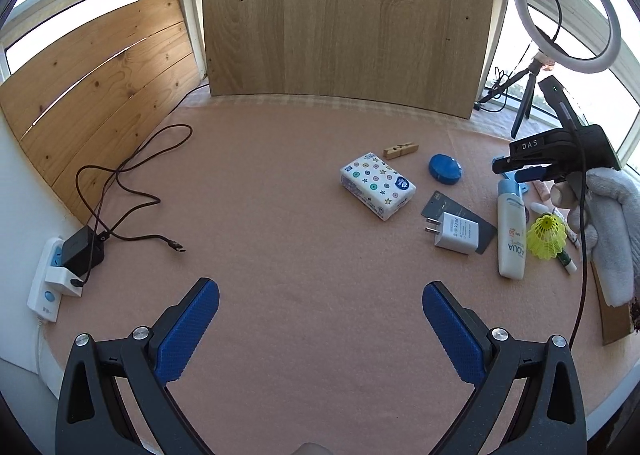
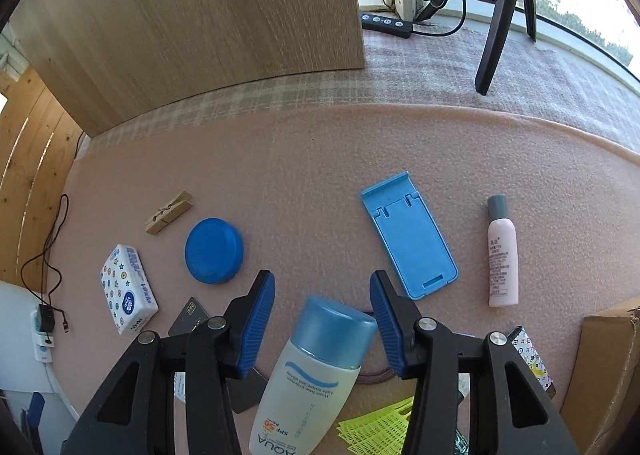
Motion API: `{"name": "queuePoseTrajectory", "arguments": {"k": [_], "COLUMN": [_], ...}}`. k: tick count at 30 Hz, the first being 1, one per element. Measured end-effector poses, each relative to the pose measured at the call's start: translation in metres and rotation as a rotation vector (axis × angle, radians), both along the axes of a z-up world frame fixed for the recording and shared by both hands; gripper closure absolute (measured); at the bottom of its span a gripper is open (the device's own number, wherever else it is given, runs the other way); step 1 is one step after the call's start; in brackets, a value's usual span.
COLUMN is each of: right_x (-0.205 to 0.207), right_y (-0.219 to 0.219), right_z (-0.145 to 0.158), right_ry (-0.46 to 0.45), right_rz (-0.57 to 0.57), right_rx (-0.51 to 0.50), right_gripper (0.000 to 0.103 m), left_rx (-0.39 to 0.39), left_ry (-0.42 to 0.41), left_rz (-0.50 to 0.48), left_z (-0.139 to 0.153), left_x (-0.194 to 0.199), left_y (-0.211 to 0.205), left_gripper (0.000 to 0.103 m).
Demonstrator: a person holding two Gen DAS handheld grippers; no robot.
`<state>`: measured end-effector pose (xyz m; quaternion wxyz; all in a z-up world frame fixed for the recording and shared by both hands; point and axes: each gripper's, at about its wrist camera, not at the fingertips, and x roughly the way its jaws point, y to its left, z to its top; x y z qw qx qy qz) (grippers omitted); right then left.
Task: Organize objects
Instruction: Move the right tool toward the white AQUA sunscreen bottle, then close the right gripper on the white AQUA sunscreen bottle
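A pink mat [image 1: 280, 215] carries tissue pack [image 1: 377, 185], blue lid [image 2: 214, 250], charger [image 1: 456, 232], sunscreen bottle [image 2: 312, 371], perhaps a phone stand [image 2: 408, 239].

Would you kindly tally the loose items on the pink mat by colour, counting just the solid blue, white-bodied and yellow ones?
Blue: 2 – round lid, phone stand
White: 3 – tissue pack, charger plug, sunscreen bottle
Yellow: 1 – shuttlecock
Total: 6

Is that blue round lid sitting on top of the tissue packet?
No, the blue round lid lies flat on the pink mat, apart from the tissue packet.
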<state>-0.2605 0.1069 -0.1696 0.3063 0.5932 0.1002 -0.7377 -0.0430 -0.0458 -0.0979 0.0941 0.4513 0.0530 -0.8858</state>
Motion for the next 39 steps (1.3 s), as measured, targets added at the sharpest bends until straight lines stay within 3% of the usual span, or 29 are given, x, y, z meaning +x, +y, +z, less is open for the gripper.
{"name": "queuePoseTrajectory", "arguments": {"k": [8,22,26,31,39], "right_x": [0.026,0.118,0.131,0.133,0.142], "right_y": [-0.001,0.035,0.055,0.083,0.124], "right_z": [-0.004,-0.014,-0.016,-0.006,0.005], "right_ry": [-0.045,-0.086,-0.108,-0.1,-0.131], "right_rz": [0.069,0.163,0.13,0.043,-0.079], "right_rx": [-0.016,-0.038,-0.062,-0.104,-0.182], "right_gripper": [0.061,0.062,0.062,0.054,0.052], "left_rx": [0.007,0.043,0.056,0.097,0.136], "left_ry": [0.004,0.006,-0.007,-0.04,-0.1], "left_rz": [-0.005,-0.073,-0.117,-0.17,-0.285], "left_z": [0.003,0.003,-0.001,-0.01,-0.03], "left_x": [0.004,0.005,0.002,-0.003,-0.023], "left_y": [0.005,0.026,0.042,0.056,0.081], "left_gripper": [0.0,0.0,0.0,0.0,0.0]}}
